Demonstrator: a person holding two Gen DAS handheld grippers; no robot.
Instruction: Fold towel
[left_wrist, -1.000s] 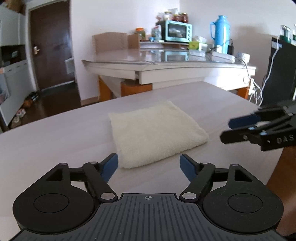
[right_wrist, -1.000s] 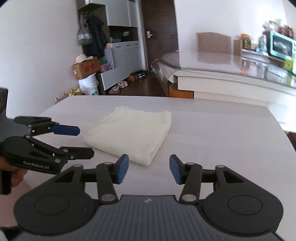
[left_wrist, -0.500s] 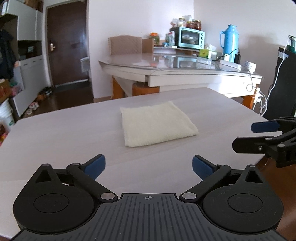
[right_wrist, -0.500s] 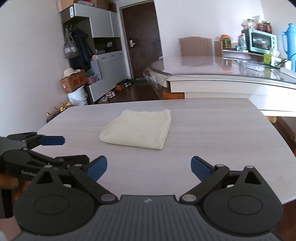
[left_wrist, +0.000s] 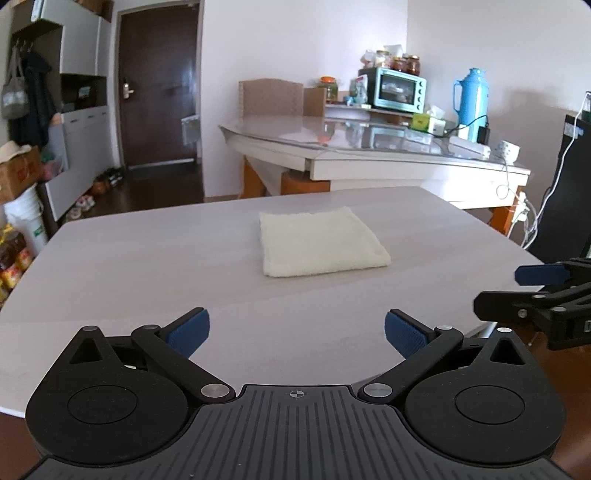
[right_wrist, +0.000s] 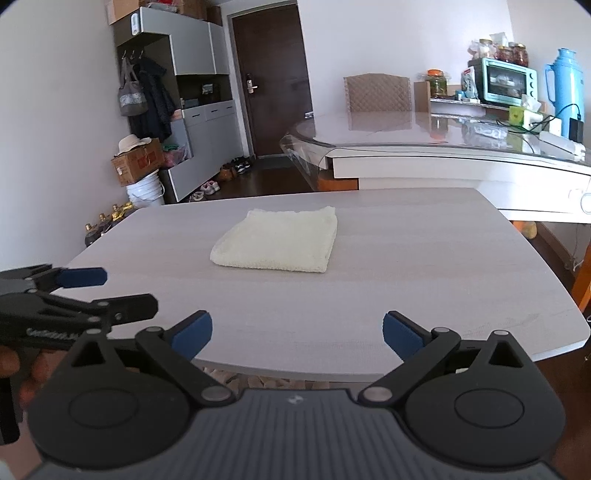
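Note:
A cream towel (left_wrist: 319, 243) lies folded into a flat rectangle near the middle of the pale wooden table (left_wrist: 147, 258); the right wrist view has it too (right_wrist: 279, 245). My left gripper (left_wrist: 297, 332) hovers over the table's near edge, well short of the towel, jaws open and empty. My right gripper (right_wrist: 297, 330) hangs at the near edge as well, open with nothing between its blue pads. Each gripper shows in the other's view: the right one at the right edge (left_wrist: 532, 288), the left one at the left edge (right_wrist: 99, 291), held by a hand.
Behind the table stands a glass-topped white table (left_wrist: 369, 147) with a teal oven (left_wrist: 400, 90), a blue flask (left_wrist: 472, 103) and cables. A dark door (right_wrist: 271, 81), grey cabinet (right_wrist: 199, 122), box and bucket (right_wrist: 146, 192) sit at the back left. Wooden floor lies below the table's edges.
Both grippers have drawn back and up from the towel, which now lies farther off and smaller. Their jaws have spread from part open to wide open. The towel has not moved.

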